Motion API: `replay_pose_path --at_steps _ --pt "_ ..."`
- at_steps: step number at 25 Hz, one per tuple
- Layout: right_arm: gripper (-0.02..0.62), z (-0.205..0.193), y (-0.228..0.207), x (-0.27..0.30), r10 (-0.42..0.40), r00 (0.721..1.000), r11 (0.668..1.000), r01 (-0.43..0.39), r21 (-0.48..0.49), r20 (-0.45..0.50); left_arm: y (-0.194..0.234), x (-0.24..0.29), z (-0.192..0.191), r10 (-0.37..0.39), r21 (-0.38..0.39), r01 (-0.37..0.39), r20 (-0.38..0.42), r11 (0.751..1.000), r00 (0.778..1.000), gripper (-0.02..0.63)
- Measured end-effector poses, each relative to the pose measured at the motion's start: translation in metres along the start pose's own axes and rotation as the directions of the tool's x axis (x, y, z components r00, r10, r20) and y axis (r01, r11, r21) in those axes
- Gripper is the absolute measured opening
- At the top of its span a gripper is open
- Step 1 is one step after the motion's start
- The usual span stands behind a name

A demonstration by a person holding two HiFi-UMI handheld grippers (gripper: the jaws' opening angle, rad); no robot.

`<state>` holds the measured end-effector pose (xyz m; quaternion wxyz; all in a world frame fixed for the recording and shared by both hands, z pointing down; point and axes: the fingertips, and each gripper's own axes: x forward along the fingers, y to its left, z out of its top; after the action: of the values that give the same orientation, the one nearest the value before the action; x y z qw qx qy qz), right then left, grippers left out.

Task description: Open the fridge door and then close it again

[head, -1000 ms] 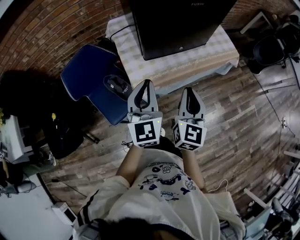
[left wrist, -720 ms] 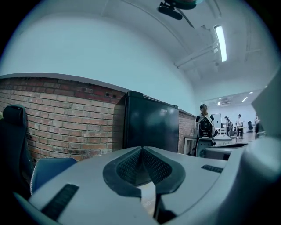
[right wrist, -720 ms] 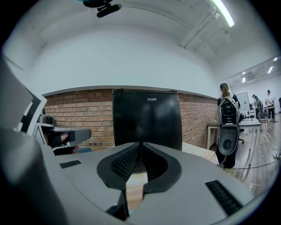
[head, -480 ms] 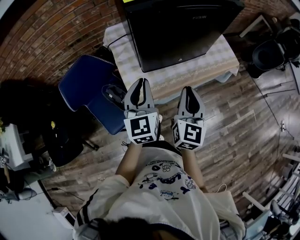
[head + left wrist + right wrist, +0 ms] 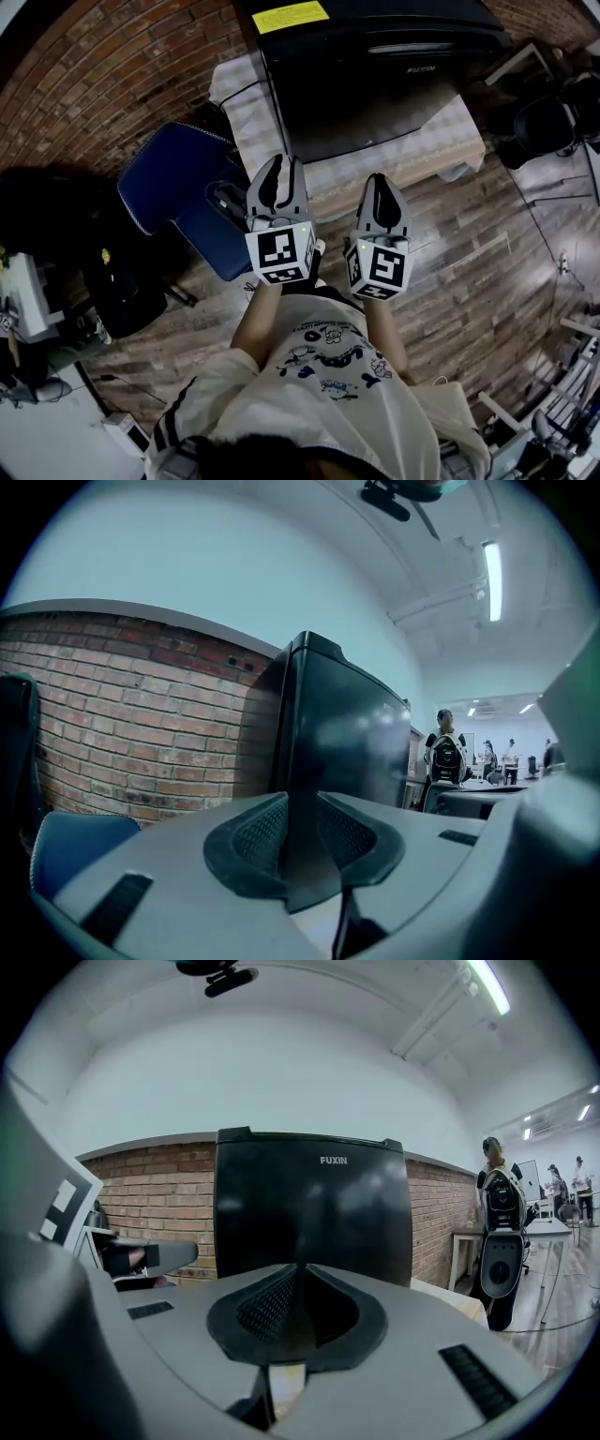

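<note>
A black fridge (image 5: 375, 75) stands with its door shut on a table with a checked cloth (image 5: 441, 131). Both grippers are held side by side in front of the table, pointing at the fridge and short of it. My left gripper (image 5: 279, 165) has just been opening: its jaws stand a little apart with nothing between them. In the left gripper view the fridge's left front corner (image 5: 319, 733) shows through the gap of that gripper (image 5: 300, 808). My right gripper (image 5: 377, 180) is shut and empty. In the right gripper view the fridge door (image 5: 309, 1208) rises straight ahead of that gripper (image 5: 300, 1269).
A blue chair (image 5: 173, 183) stands left of the table, close to my left gripper. A brick wall (image 5: 103, 75) runs behind it. A black office chair (image 5: 544, 117) is at the right. A person with a backpack (image 5: 500, 1194) stands far off to the right. Wooden floor lies underfoot.
Both grippers have moved forward toward the fridge, which now fills more of the top of the head view. The left gripper's jaws have parted slightly.
</note>
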<state>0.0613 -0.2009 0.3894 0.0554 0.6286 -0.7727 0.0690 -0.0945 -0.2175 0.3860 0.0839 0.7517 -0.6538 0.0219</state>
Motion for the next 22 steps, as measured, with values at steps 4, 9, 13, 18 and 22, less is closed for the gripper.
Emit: replay_pose_path --at_steps 4,9,13,18,22 --pt "0.044 -0.003 0.004 0.015 0.007 1.0 1.0 -0.007 -0.004 -0.013 0.006 0.014 -0.005 -0.023 -0.004 0.023 -0.017 1.0 1.0 0.127" --pt "0.044 -0.009 0.008 0.031 0.013 0.999 1.0 -0.014 -0.011 -0.036 0.007 0.03 -0.012 -0.075 -0.002 0.075 -0.04 0.997 0.996 0.15" --pt "0.044 -0.013 0.011 0.04 0.012 0.999 1.0 -0.013 -0.015 -0.053 0.007 0.043 -0.017 -0.123 0.016 0.124 -0.062 0.992 0.99 0.16" --pt "0.043 -0.02 0.012 0.05 0.011 0.997 1.0 -0.013 -0.021 -0.075 0.01 0.057 -0.016 -0.151 0.026 0.153 -0.065 0.988 0.986 0.19" --pt "0.044 -0.021 0.015 0.056 0.017 0.996 1.0 -0.019 -0.024 -0.084 0.012 0.063 -0.018 -0.169 0.026 0.171 -0.071 0.985 0.983 0.207"
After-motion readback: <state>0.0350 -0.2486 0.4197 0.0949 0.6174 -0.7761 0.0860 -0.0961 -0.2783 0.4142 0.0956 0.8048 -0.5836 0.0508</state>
